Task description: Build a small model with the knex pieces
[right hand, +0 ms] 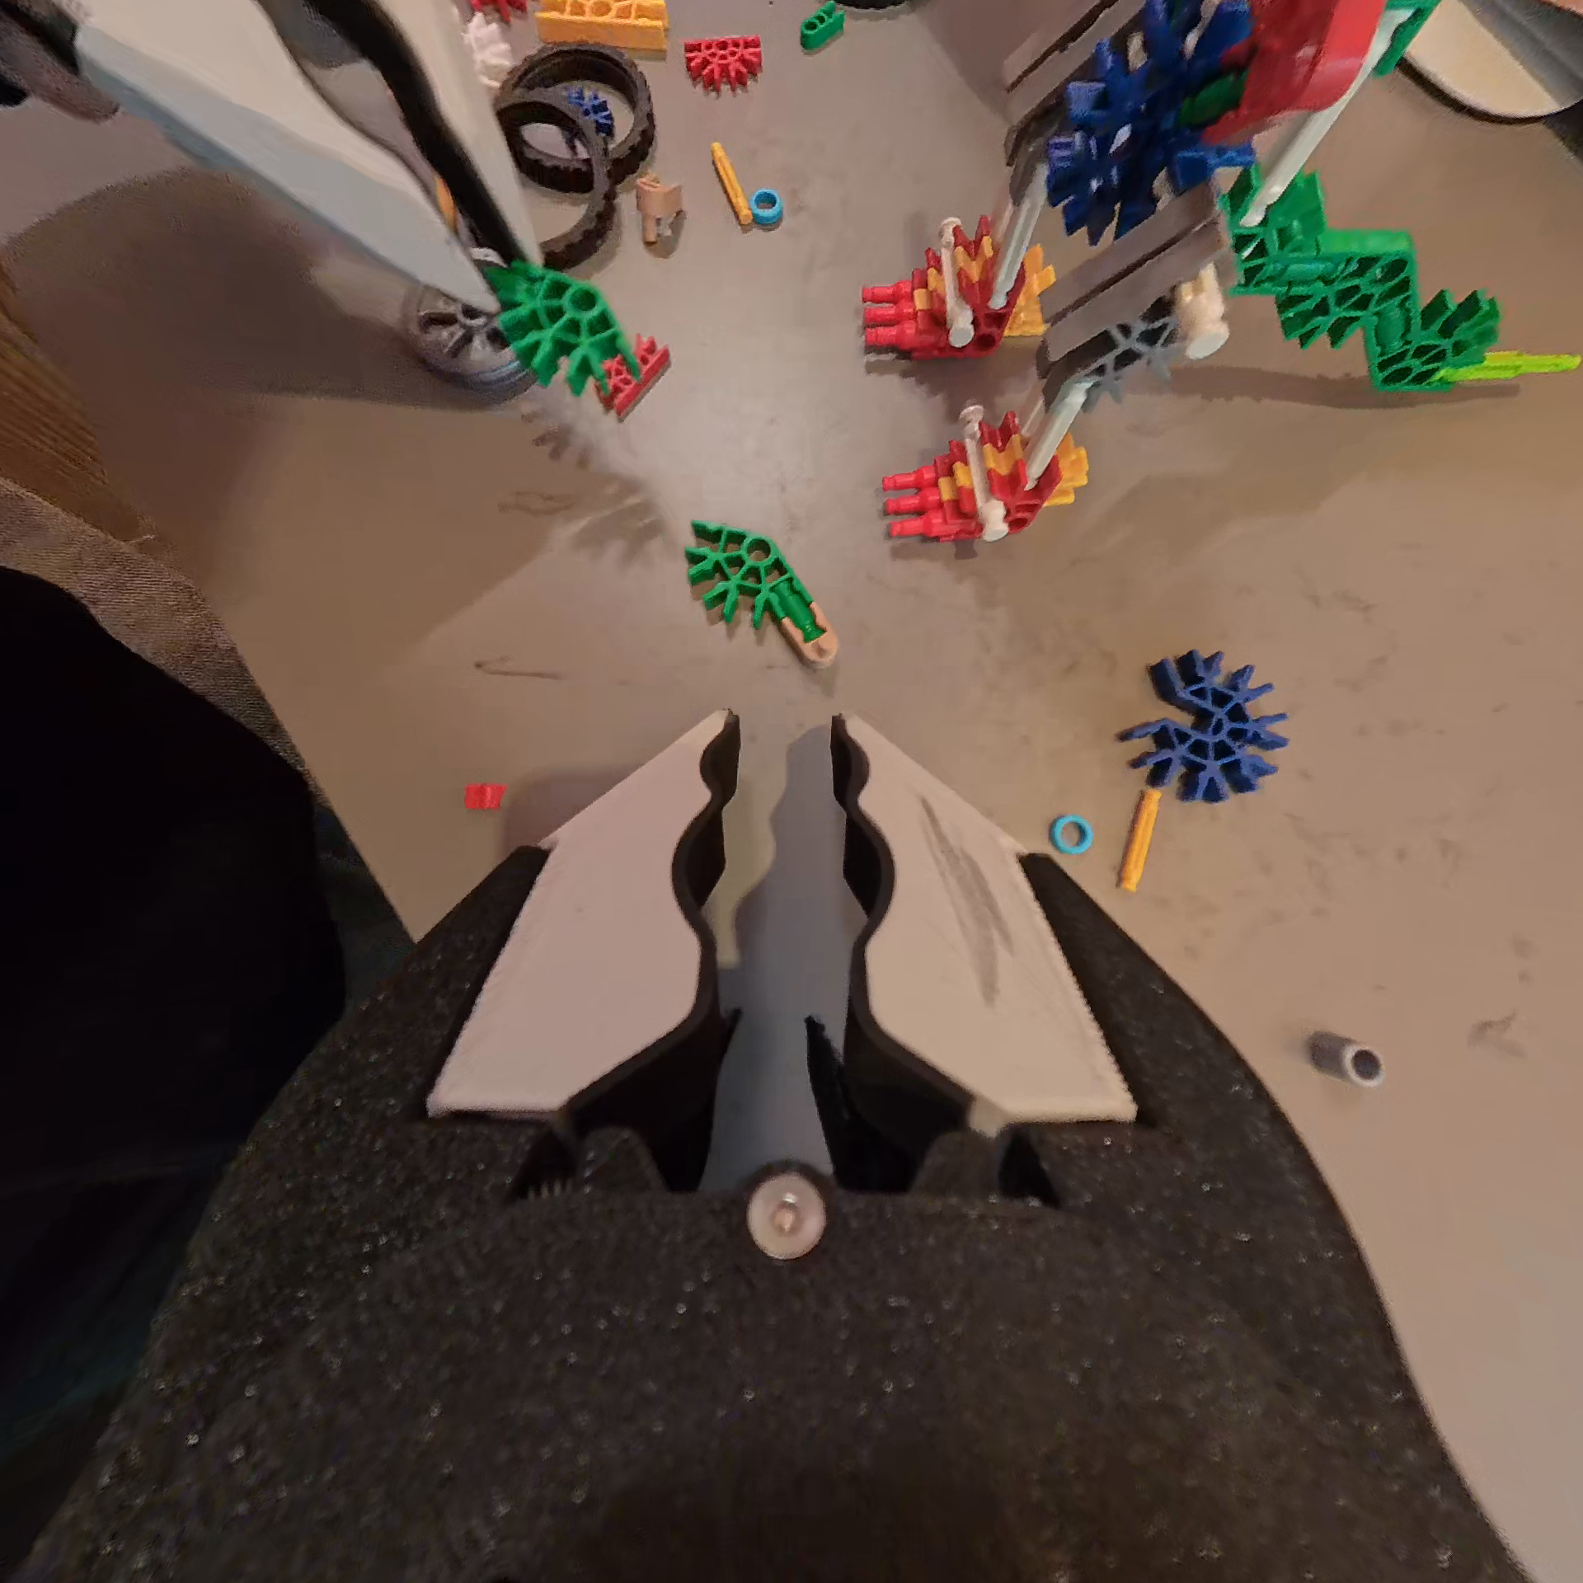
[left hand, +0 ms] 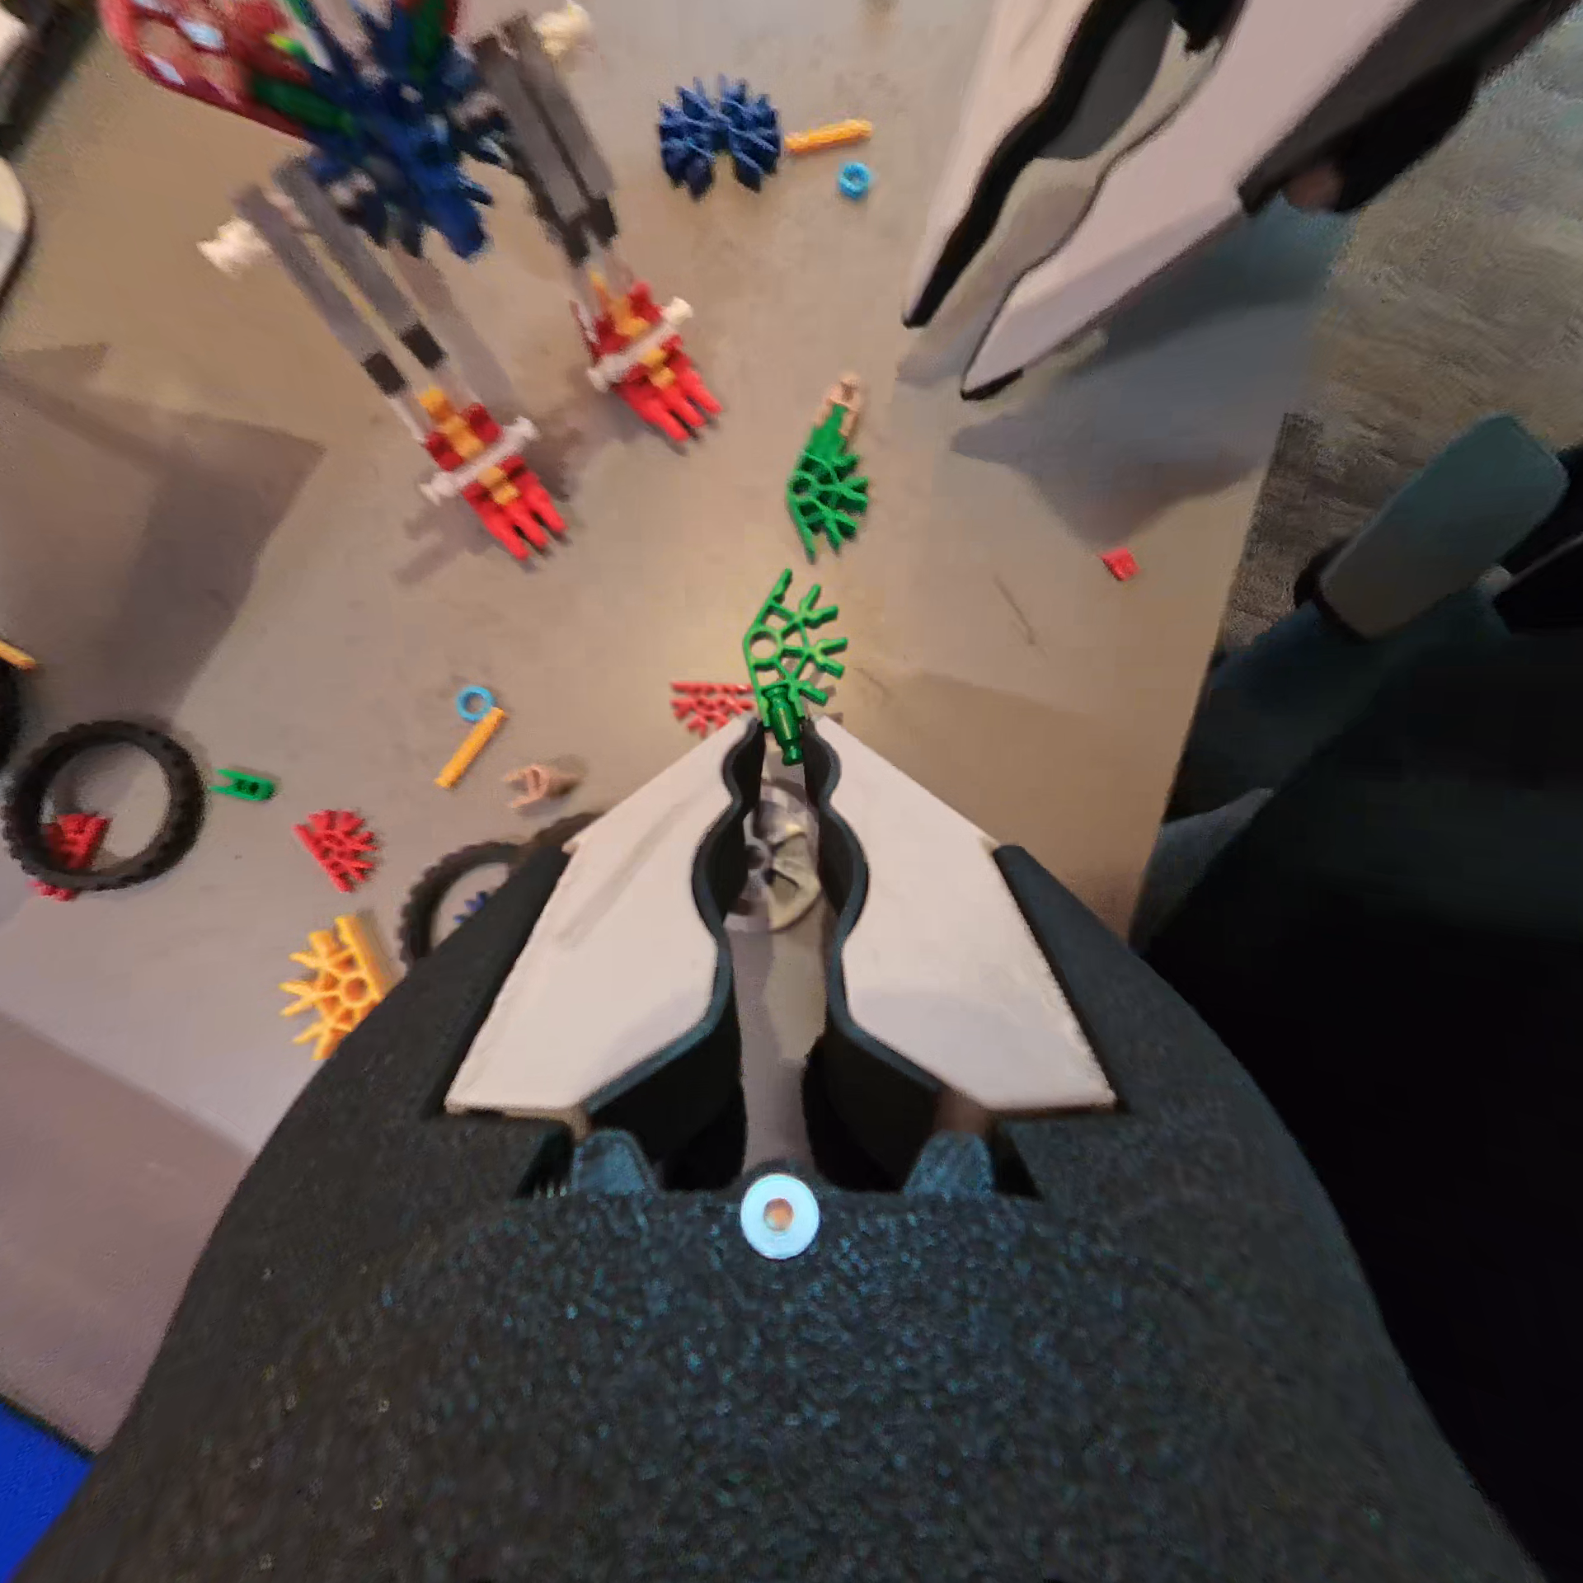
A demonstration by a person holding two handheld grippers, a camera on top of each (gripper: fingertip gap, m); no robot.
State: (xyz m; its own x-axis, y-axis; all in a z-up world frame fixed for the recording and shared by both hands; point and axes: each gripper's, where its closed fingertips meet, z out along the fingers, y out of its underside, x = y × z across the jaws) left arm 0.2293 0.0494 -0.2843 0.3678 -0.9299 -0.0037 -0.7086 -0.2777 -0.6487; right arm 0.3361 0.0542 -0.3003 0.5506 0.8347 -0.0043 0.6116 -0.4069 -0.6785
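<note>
The left gripper (left hand: 784, 728) was clamped at its fingertips on a short green rod (left hand: 784, 724) plugged into a green fan-shaped connector (left hand: 792, 642), which stuck out past the tips toward twelve o'clock, lifted clear of the grey table (left hand: 985, 617). In the right wrist view the same held connector (right hand: 561, 325) showed at ten o'clock, over a red connector (right hand: 634, 377) and a small grey wheel (right hand: 458, 330) lying on the table beneath it. The right gripper (right hand: 784, 724) hovered with its jaws a little apart and nothing between them; nearest it, at twelve o'clock, lay a second green connector (right hand: 741, 574) with its own green rod seated in a tan clip (right hand: 809, 642). Farther out, at one to two o'clock in that view, stood a built model (right hand: 1139, 171) with a blue snowflake hub, grey bars and red-and-yellow feet. Loose pieces were scattered around: a blue snowflake connector (right hand: 1208, 728), a light-blue ring (right hand: 1071, 833) and an orange rod (right hand: 1139, 839) at three o'clock, black tyres (right hand: 570, 128) at eleven o'clock, and a small red piece (right hand: 484, 797) at nine o'clock. One rod-and-connector pair was thus in hand and a matching one lay on the table.
</note>
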